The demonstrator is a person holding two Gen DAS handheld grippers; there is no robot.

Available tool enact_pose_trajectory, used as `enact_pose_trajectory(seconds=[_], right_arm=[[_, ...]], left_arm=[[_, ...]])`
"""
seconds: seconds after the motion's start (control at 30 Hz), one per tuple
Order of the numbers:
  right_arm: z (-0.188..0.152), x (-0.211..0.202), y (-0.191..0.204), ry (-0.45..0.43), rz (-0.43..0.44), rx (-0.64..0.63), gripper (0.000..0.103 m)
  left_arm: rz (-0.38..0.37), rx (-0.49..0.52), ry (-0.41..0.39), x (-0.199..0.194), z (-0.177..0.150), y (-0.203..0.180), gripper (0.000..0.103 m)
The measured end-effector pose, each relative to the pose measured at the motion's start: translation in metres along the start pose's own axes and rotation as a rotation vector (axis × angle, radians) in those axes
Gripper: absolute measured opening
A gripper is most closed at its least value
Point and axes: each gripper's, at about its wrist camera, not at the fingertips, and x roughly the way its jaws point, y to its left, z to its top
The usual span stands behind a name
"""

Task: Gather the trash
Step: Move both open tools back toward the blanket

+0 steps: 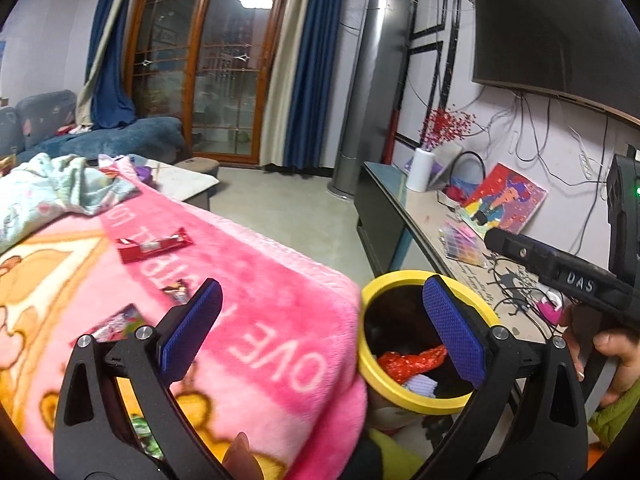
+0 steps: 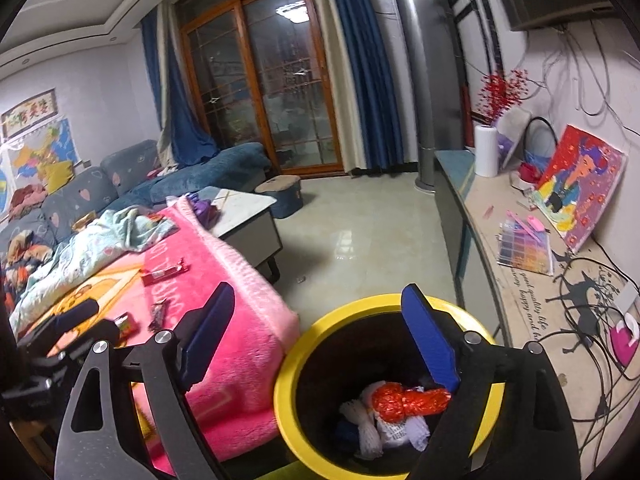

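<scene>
Atop pink blanket (image 1: 256,280): red wrapper (image 1: 154,245), long axis left-right.

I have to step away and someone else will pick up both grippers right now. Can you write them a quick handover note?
Left gripper: open, empty, over the pink blanket's edge.
Right gripper: open, empty, above the yellow-rimmed bin.
Done: a red wrapper and white scraps lie in the bin.
Left: a long red wrapper and several smaller wrappers on the blanket.
</scene>
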Motion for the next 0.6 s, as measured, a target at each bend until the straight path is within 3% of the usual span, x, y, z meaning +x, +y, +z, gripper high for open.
enact_pose_trajectory(seconds=[0.6], right_arm=[[-0.015,0.017,0.088,0.076,0.141,-0.161,0.083]], left_arm=[[0.131,-0.073,-0.034,-0.047,-0.012,0.066,0.092]])
